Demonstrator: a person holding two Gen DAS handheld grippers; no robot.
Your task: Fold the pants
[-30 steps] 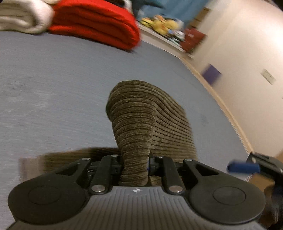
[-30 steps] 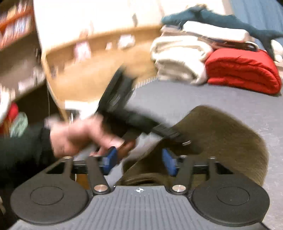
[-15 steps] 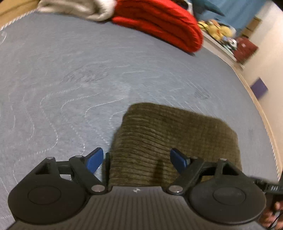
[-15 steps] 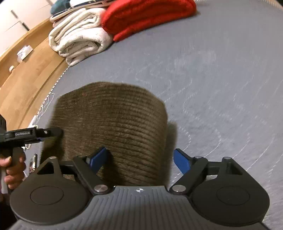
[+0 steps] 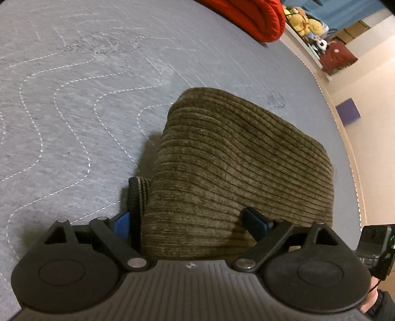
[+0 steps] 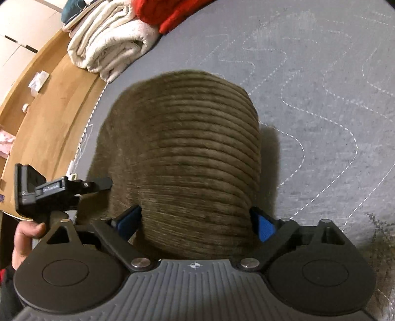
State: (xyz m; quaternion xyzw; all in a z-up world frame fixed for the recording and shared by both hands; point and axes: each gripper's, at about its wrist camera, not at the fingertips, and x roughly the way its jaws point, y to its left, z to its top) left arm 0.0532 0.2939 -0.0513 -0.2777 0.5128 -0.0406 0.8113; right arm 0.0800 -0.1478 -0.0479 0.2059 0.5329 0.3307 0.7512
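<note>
The olive-brown corduroy pants [image 5: 237, 168] lie folded in a thick bundle on the grey quilted mattress [image 5: 74, 86]. My left gripper [image 5: 190, 222] is open, its blue pads spread over the bundle's near edge; a dark hem edge [image 5: 134, 197] shows by the left pad. My right gripper [image 6: 195, 222] is open too, its blue pads either side of the same pants [image 6: 187, 153], holding nothing. The left gripper also shows in the right wrist view [image 6: 61, 190], in a hand, beside the bundle.
A red folded blanket [image 5: 249, 14] and white folded blankets [image 6: 108, 47] lie at the mattress's far end. A wooden frame [image 6: 49, 98] runs along one side. Soft toys [image 5: 303, 22] sit on a ledge by the wall.
One second ago my left gripper was shut on the pants and held them up. Both grippers have since opened, and the pants now lie folded flat on the mattress.
</note>
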